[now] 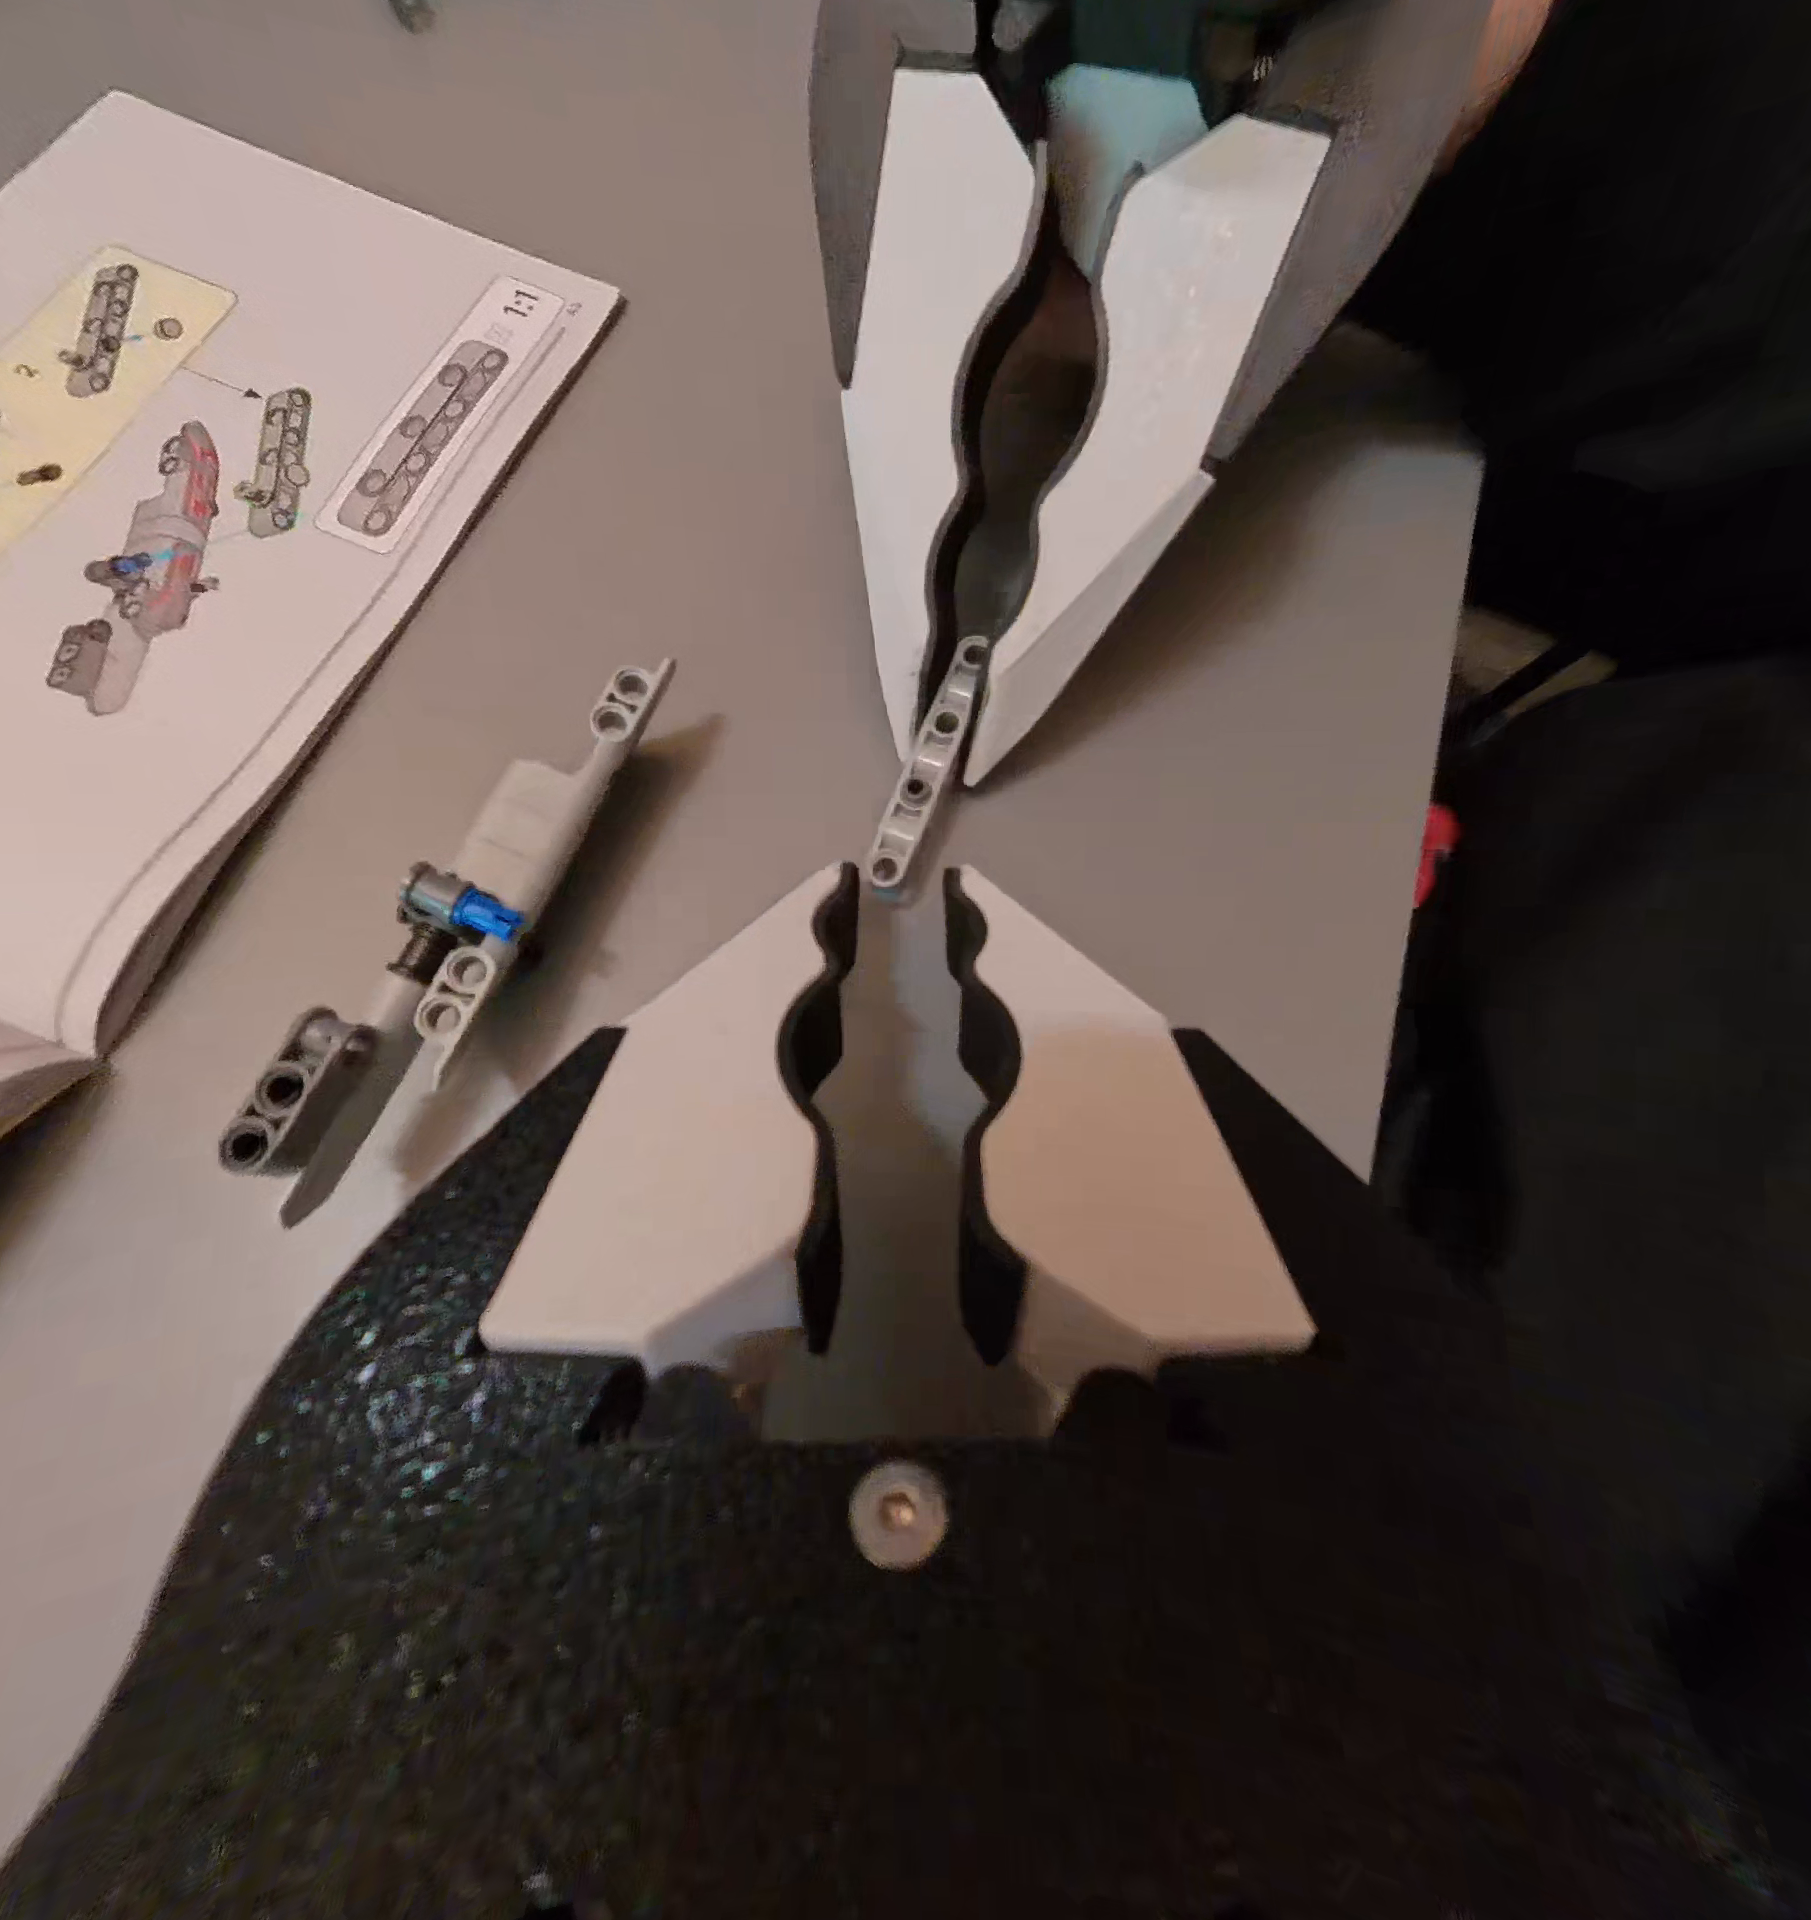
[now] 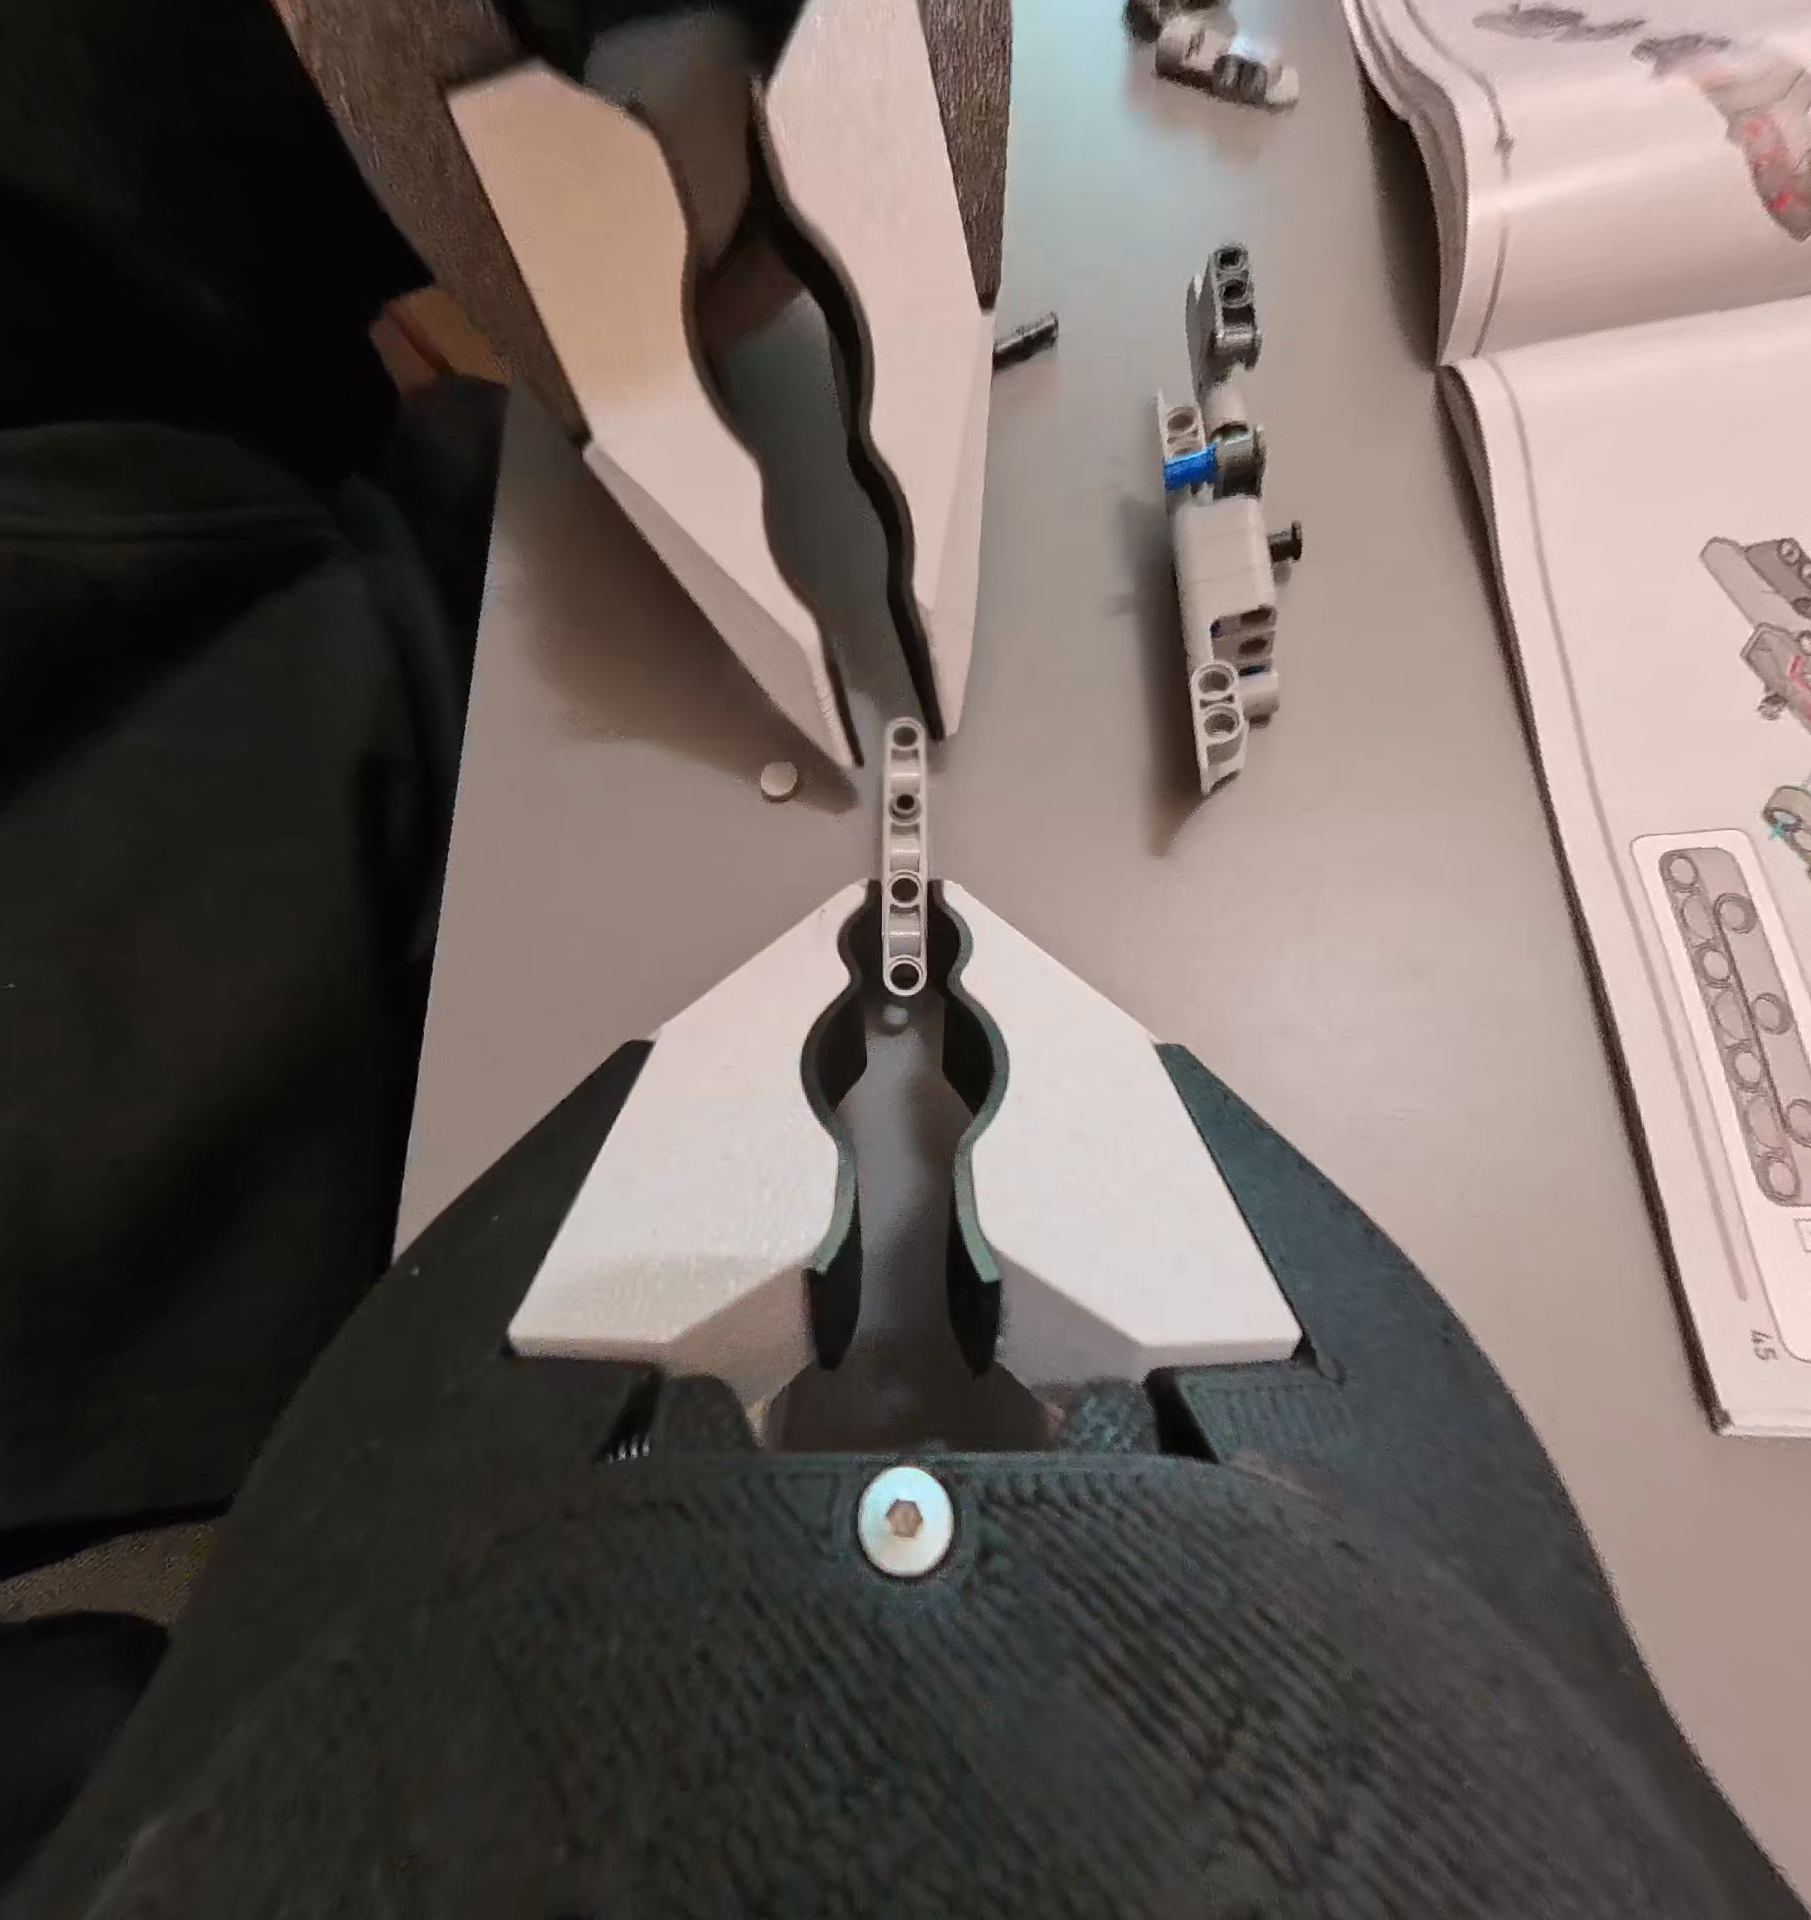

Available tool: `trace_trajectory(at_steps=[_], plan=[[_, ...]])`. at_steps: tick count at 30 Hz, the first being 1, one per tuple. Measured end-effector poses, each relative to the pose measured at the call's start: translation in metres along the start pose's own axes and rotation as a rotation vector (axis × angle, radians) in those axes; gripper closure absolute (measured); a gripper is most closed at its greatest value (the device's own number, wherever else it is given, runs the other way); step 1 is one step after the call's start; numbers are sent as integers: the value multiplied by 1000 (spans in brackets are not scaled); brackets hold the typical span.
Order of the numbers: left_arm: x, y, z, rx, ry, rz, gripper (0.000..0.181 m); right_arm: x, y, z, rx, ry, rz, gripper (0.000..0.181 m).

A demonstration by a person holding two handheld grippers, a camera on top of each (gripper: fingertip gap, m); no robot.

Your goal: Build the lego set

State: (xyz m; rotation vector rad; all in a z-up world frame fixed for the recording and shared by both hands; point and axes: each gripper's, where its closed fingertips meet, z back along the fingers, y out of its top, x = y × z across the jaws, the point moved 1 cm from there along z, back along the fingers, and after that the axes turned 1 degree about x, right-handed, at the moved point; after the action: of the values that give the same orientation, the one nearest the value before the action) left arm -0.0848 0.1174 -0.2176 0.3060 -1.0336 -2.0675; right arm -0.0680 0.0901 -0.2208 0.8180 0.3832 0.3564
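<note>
Near the table's [image 2: 672,987] edge, the right gripper [image 2: 903,894] pinches one end of a light grey beam [image 2: 903,862]. The beam's far end reaches the tips of the left gripper [image 1: 896,883], whose jaws stand slightly apart. The partly built model [image 2: 1218,582] lies beside the open instruction booklet [image 2: 1659,727].

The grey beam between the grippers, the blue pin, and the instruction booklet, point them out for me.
grey beam [image 2: 904,868]: right wrist view, on its middle holes.
blue pin [image 1: 487,911]: left wrist view, on its blue body, in the assembly on the table.
instruction booklet [image 1: 288,582]: left wrist view, on the open page.
</note>
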Motion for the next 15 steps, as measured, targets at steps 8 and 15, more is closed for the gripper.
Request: trace_trajectory(at_steps=[8,15], plan=[[0,1,14,25,80,-91,167,1,2,1,12,-13,9,159],[25,-12,15,-19,41,-180,168,3,8,13,88,-22,25,166]])
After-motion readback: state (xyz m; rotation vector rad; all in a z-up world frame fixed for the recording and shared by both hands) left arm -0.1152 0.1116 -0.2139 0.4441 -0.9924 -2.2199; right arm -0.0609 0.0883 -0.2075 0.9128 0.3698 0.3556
